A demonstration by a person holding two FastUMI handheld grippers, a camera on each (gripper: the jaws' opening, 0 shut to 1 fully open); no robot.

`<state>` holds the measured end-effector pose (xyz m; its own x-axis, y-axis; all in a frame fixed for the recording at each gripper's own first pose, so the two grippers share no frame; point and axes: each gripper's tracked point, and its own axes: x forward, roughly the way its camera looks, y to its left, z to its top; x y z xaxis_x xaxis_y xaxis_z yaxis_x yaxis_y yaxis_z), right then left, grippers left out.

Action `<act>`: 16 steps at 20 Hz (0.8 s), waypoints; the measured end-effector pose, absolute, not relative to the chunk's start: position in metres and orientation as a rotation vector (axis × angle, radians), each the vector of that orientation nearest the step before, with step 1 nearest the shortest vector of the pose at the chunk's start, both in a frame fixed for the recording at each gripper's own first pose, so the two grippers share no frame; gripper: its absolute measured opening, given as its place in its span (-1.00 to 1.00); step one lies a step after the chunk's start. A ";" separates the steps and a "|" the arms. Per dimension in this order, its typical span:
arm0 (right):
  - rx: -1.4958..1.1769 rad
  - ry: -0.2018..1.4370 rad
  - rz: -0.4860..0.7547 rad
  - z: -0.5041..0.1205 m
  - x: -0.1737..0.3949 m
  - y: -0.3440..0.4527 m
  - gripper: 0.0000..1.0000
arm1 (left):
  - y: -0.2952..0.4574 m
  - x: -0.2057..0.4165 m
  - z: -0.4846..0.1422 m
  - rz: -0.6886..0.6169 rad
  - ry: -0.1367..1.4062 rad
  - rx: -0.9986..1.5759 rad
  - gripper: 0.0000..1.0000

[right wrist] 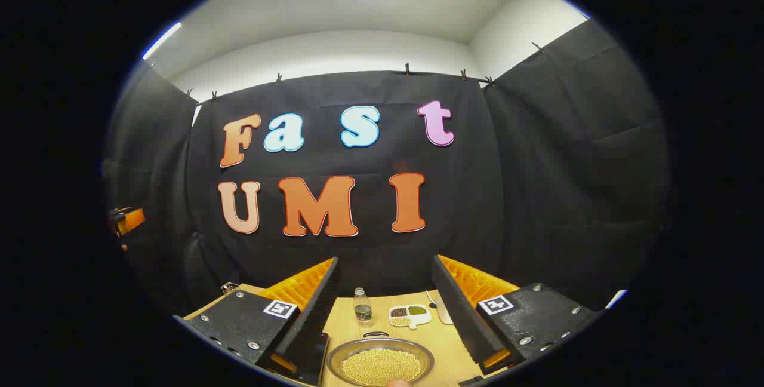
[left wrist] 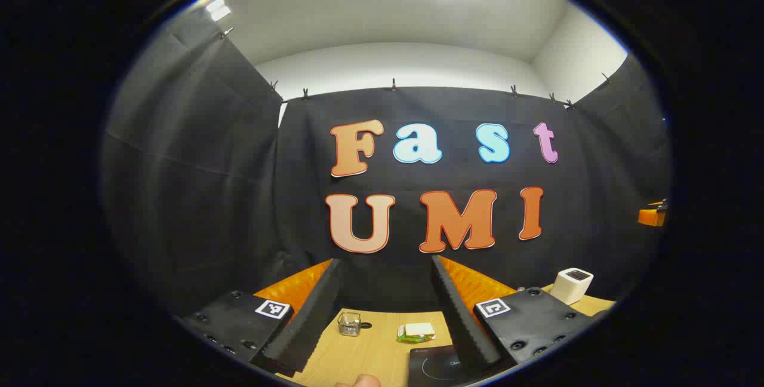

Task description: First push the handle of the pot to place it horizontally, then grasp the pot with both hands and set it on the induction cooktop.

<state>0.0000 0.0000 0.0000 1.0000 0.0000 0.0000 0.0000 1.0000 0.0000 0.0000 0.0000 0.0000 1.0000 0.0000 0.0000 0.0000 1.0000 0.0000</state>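
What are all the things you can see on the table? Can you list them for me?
table: one, light wood, under everything.
glass jar: one, clear, far side of the table in the left gripper view.
sponge: one, white on green, right of the jar.
induction cooktop: one, black, near edge, partly behind a finger.
white box: one, white with a dark top, far right.
pot: one, metal, full of yellow beads, near edge in the right gripper view.
bottle: one, clear, behind the pot.
divided dish: one, white, holding brown, green and yellow bits.
left gripper: one, open.
right gripper: one, open.
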 end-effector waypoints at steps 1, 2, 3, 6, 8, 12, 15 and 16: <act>0.000 -0.002 -0.005 0.002 -0.001 -0.004 0.90 | -0.003 0.000 0.002 -0.005 0.000 -0.001 0.97; 0.000 -0.006 -0.011 0.003 -0.002 -0.007 0.90 | -0.003 0.000 0.003 -0.002 -0.004 0.000 0.95; 0.000 -0.011 -0.017 0.006 -0.004 -0.011 0.90 | -0.003 0.000 0.005 0.000 -0.011 0.001 0.95; -0.001 -0.019 -0.021 0.009 -0.008 -0.015 0.90 | -0.005 -0.002 0.009 0.002 -0.026 0.000 0.94; 0.001 -0.021 -0.021 0.010 -0.009 -0.016 0.90 | -0.006 -0.003 0.012 -0.001 -0.030 0.004 0.94; 0.001 -0.021 -0.020 0.009 -0.011 -0.019 0.90 | -0.009 -0.007 0.016 -0.003 -0.032 0.017 0.94; -0.006 -0.012 -0.010 0.005 -0.011 -0.017 0.90 | -0.012 -0.012 0.019 -0.010 -0.038 0.011 0.94; -0.012 -0.009 -0.008 0.004 -0.011 -0.017 0.90 | -0.012 -0.012 0.019 -0.011 -0.040 0.009 0.94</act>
